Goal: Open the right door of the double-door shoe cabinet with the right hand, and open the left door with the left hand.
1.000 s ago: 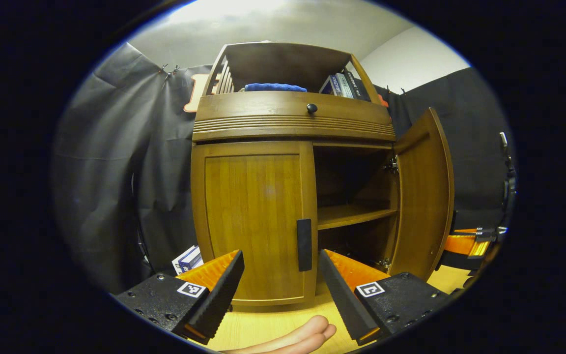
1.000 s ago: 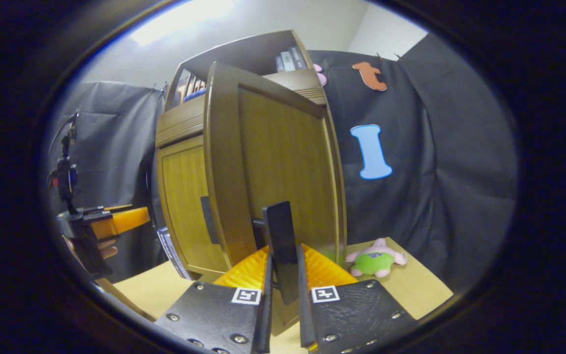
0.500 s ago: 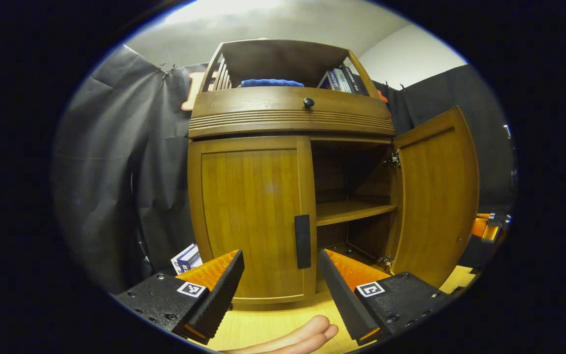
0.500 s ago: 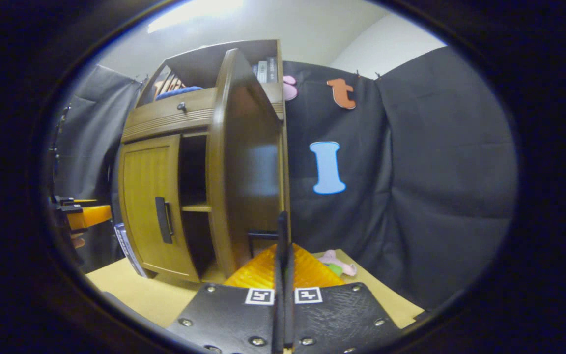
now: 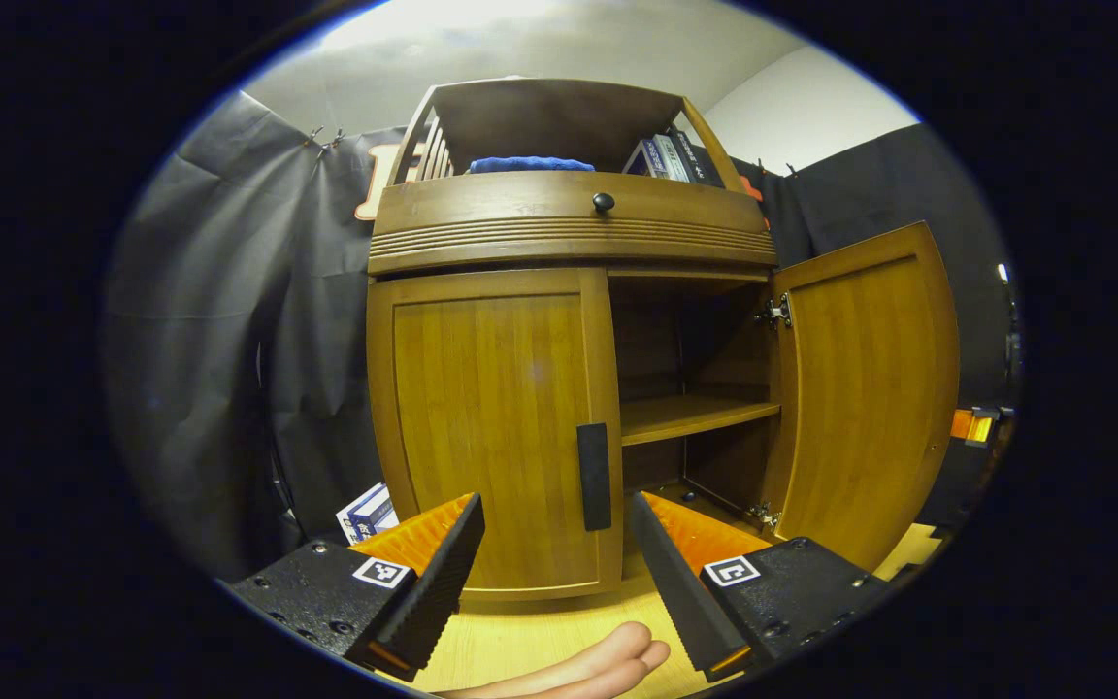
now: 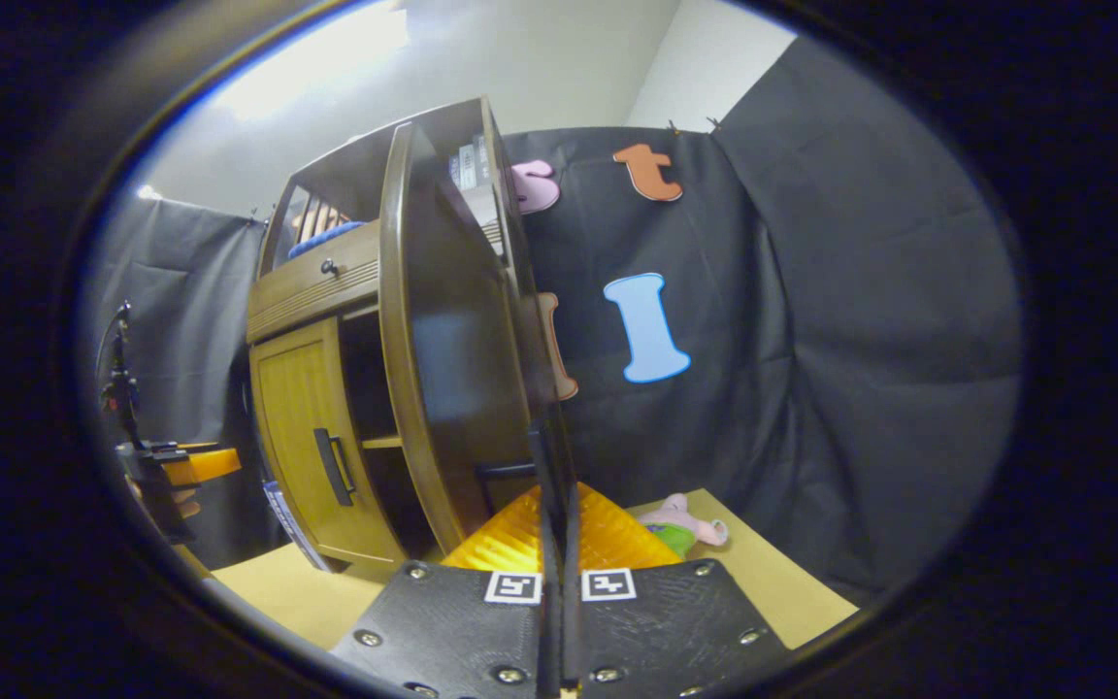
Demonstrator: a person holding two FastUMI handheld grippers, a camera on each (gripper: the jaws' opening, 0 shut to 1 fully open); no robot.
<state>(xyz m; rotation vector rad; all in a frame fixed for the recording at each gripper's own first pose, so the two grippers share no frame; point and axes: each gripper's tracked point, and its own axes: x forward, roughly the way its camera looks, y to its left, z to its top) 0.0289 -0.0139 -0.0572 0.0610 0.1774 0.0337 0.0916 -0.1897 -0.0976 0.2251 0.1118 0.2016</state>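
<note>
The wooden shoe cabinet [image 5: 569, 228] stands right in front of the left gripper view. Its left door [image 5: 486, 417] is closed, with a dark vertical handle [image 5: 594, 476] at its inner edge. My left gripper [image 5: 554, 544] is open, just short of that handle, with a finger on either side of it. The right door [image 5: 865, 388] is swung wide, baring an inner shelf [image 5: 695, 417]. In the right gripper view this door [image 6: 447, 340] is seen edge-on, and my right gripper [image 6: 557, 529] is shut on its thin dark handle [image 6: 551, 456]. The left gripper [image 6: 195, 464] shows far left.
A blue cloth [image 5: 530, 164] and books [image 5: 671, 155] lie on the top shelf above a drawer knob [image 5: 603, 202]. A small box [image 5: 370, 510] leans by the cabinet's left foot. A plush toy [image 6: 685, 524] lies on the tabletop [image 6: 792, 592] right of the open door. Fingertips [image 5: 608, 660] show below.
The right door has swung farther open, with my right gripper holding its handle and turning with it. My left gripper has stayed open and almost still before the left handle.
</note>
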